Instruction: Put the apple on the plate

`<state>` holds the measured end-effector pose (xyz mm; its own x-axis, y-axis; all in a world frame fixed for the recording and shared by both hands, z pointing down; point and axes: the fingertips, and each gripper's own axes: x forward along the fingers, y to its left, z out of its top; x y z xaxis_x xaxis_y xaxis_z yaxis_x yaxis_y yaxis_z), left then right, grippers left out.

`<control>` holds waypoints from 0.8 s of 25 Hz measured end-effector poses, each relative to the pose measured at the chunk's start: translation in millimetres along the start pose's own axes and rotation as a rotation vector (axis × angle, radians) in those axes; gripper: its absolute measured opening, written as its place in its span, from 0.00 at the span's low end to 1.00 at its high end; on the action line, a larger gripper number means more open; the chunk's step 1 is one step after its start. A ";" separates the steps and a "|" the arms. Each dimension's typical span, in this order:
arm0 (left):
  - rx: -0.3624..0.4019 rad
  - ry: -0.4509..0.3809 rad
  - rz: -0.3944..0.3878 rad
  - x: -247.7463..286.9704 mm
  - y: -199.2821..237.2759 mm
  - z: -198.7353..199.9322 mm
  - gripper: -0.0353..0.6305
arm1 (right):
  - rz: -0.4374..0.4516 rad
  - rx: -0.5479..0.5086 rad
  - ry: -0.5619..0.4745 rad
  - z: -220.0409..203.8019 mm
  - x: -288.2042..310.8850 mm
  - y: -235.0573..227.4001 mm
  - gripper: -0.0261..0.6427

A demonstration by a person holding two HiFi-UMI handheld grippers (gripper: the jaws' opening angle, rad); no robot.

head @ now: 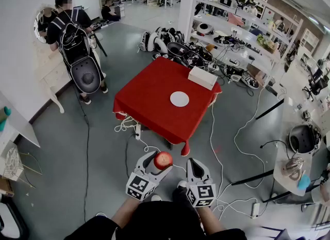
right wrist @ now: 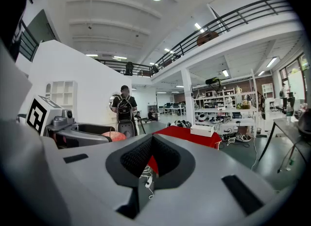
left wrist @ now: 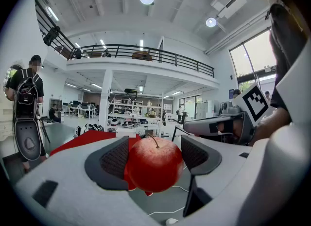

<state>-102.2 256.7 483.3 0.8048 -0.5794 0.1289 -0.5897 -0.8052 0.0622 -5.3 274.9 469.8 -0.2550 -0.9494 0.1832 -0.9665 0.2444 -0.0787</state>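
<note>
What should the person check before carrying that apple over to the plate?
1. Apple gripped: ok. The left claw has a pad on each side of it.
2. Plate free: ok. Nothing lies on it.
3. Plate within reach: not ok. The table stands well ahead across open floor.
4. Walking path clear: not ok. Loose cables trail on the floor by the table's near corner.
5. Right claw out of the way: ok. It is shut, empty and beside the left one.
</note>
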 end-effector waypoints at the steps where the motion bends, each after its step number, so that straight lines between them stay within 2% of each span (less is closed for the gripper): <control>1: 0.000 0.000 0.000 0.4 0.1 0.0 0.55 | 0.000 -0.001 0.000 -0.4 0.2 -0.2 0.06; 20: -0.007 0.006 0.011 -1.9 16.8 -5.9 0.56 | 0.034 0.023 -0.017 -0.4 11.3 11.5 0.06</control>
<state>-114.0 245.0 489.9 0.7979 -0.5873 0.1358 -0.5989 -0.7980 0.0674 -19.3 267.0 471.3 -0.2868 -0.9440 0.1629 -0.9563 0.2721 -0.1069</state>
